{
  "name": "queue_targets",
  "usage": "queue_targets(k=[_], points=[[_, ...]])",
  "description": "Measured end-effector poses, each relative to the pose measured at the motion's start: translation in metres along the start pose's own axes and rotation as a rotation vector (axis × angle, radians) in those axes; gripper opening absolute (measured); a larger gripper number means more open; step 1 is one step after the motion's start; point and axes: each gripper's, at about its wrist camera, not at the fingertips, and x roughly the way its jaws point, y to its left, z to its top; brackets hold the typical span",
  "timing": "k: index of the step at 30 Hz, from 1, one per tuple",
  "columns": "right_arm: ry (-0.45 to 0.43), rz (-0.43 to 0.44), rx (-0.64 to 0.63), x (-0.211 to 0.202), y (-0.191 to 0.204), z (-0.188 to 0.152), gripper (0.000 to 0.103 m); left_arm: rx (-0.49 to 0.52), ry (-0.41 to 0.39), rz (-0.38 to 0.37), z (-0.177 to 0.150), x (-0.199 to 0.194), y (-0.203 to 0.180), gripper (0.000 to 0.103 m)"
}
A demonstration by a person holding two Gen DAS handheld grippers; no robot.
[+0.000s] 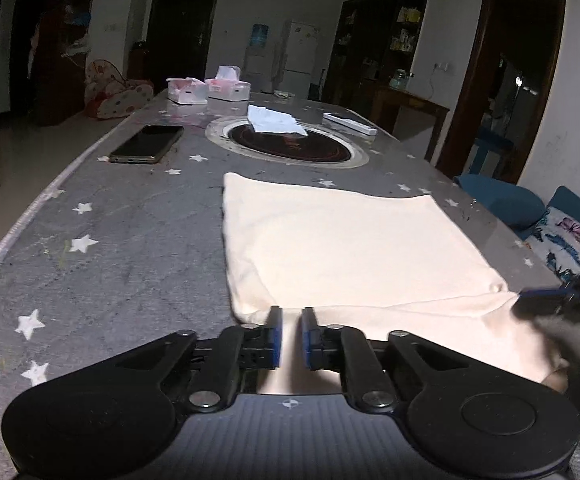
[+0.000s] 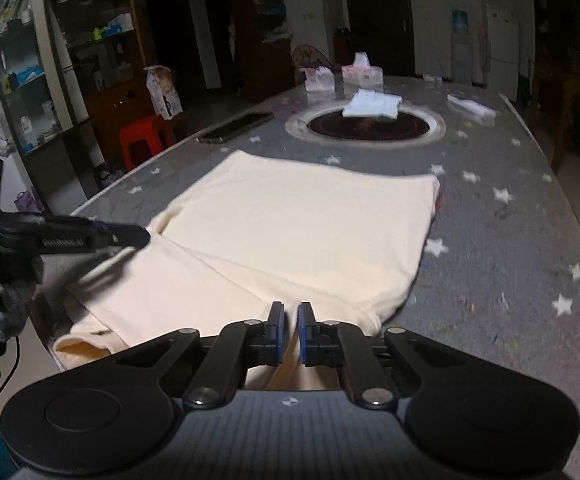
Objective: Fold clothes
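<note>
Mid-fold: both grippers pinch the cream garment (image 1: pixel 329 236) at its near edge on the table (image 1: pixel 138 240). Left gripper (image 1: pixel 291 318) and right gripper (image 2: pixel 291 314) nearly shut on cloth between the pads. Next, I'd guess: lift together, carry edge forward evenly.

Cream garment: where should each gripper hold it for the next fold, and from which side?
Hold the cream garment by its near hem, one gripper toward each corner, coming from the near table edge. That hem overhangs, so fingers can close around it. Both the left gripper and right gripper look pinched on it already.
</note>
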Motion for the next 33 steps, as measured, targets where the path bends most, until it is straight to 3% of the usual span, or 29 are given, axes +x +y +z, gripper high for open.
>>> queue_targets(k=[4,7,14,17,20,21,29,33], points=[[-0.045,-0.005,-0.012,-0.004,0.002,0.008,0.005,-0.015,-0.001,0.035,-0.005,-0.001,0.006,0.006],[-0.024,-0.011,0.014,0.001,-0.005,0.008,0.008,-0.02,-0.005,0.037,-0.003,-0.005,0.008,0.006],[0.036,0.006,0.056,0.009,-0.015,-0.005,0.015,0.033,-0.032,-0.064,0.003,-0.015,-0.003,0.01],[0.056,0.024,0.064,0.014,-0.015,-0.009,0.015,0.067,-0.036,-0.099,0.004,-0.012,-0.01,0.02],[0.063,0.028,0.053,0.016,-0.012,-0.01,0.016,0.123,-0.032,-0.107,0.004,-0.006,-0.017,0.048],[0.063,0.028,0.05,0.015,-0.012,-0.009,0.016,0.138,-0.028,-0.11,0.004,-0.003,-0.018,0.049],[0.063,0.03,0.07,0.013,-0.016,-0.01,0.015,0.23,-0.002,-0.132,0.005,0.012,-0.017,0.049],[0.061,0.024,0.048,0.013,-0.013,-0.01,0.014,0.242,-0.006,-0.143,0.005,0.012,-0.015,0.041]])
